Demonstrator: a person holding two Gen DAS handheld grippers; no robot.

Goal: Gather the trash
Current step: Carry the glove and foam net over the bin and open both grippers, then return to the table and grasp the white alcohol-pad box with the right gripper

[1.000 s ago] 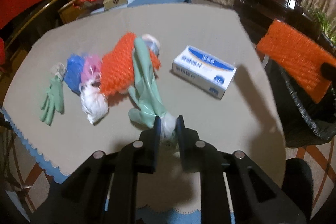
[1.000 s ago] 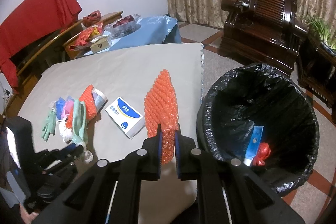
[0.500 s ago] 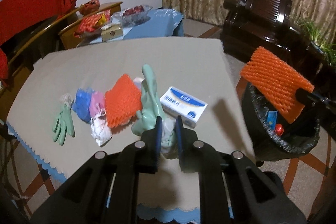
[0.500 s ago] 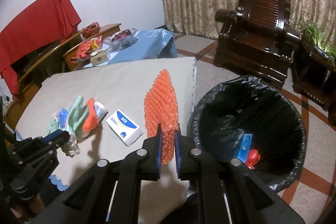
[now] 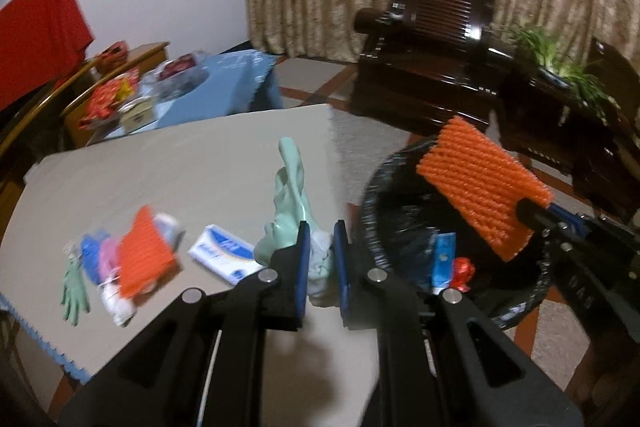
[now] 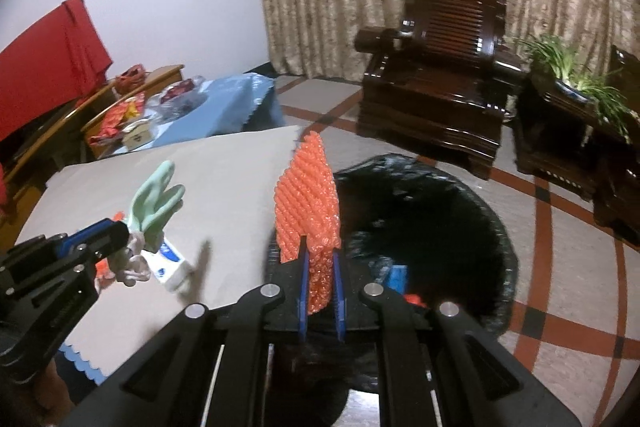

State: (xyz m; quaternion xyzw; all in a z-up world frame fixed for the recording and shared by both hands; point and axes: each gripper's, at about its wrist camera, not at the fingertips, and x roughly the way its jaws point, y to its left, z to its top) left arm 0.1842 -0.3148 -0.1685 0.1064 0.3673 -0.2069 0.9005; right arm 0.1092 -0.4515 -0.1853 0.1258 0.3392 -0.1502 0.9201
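My left gripper (image 5: 321, 263) is shut on a pale green rubber glove (image 5: 291, 195), held in the air above the table's right edge; it also shows in the right wrist view (image 6: 154, 205). My right gripper (image 6: 320, 281) is shut on an orange foam net sheet (image 6: 306, 199), held over the rim of the black-lined trash bin (image 6: 492, 227). From the left wrist view the sheet (image 5: 484, 191) hangs above the bin (image 5: 376, 203). The bin holds a blue wrapper (image 5: 443, 259) and a red scrap (image 5: 462, 271).
On the beige table (image 5: 200, 167) lie another orange net (image 5: 144, 259), a white and blue box (image 5: 222, 257), a second green glove (image 5: 74, 293) and blue, pink and white scraps (image 5: 102, 263). A dark wooden armchair (image 6: 440, 67) and a plant stand (image 6: 568, 115) stand behind the bin.
Both grippers have moved right toward the bin. The left one lifted the green glove off the table pile. The right one carried the orange sheet over the bin's rim.
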